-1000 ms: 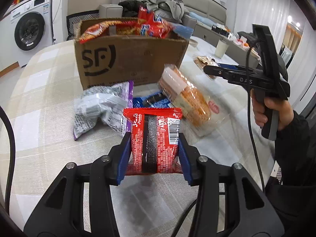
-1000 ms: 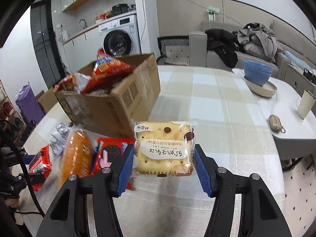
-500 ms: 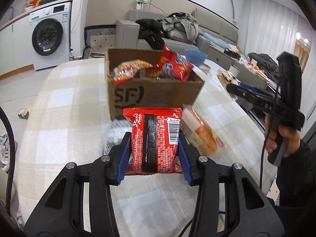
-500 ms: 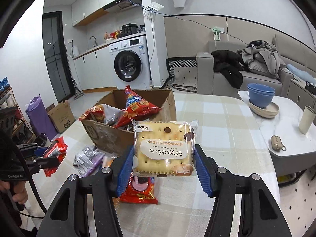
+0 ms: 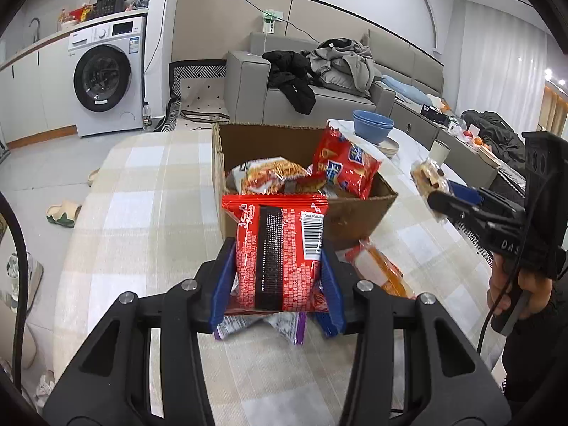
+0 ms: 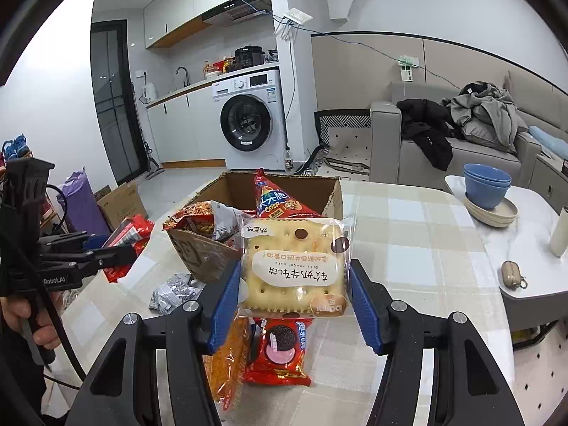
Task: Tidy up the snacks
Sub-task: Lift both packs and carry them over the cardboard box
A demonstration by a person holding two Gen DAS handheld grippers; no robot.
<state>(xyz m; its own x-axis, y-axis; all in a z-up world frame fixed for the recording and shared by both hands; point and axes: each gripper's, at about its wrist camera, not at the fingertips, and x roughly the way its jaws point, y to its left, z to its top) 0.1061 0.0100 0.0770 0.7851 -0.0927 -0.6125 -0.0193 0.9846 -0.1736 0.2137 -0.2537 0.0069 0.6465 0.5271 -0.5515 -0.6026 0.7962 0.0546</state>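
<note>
My left gripper [image 5: 278,277] is shut on a red snack packet [image 5: 278,248] and holds it above the table, just in front of the open cardboard box [image 5: 355,216], which holds several snack bags. My right gripper [image 6: 294,294] is shut on a clear-wrapped cracker pack [image 6: 294,266], raised above the table near the box [image 6: 202,255]. The cracker pack also shows in the left wrist view [image 5: 427,177], right of the box. The red packet shows in the right wrist view [image 6: 129,238], left of the box.
On the checked tablecloth [image 5: 142,213] lie an orange snack pack [image 5: 380,269], a silver-purple bag [image 5: 262,325] and a red cookie packet [image 6: 280,353]. Blue bowls on a plate [image 6: 488,191], a cup [image 6: 561,230] and a small pouch [image 6: 511,275] stand at the right.
Both grippers have risen with their packs, so I now look down into the box. The box top and its contents have come into clearer view.
</note>
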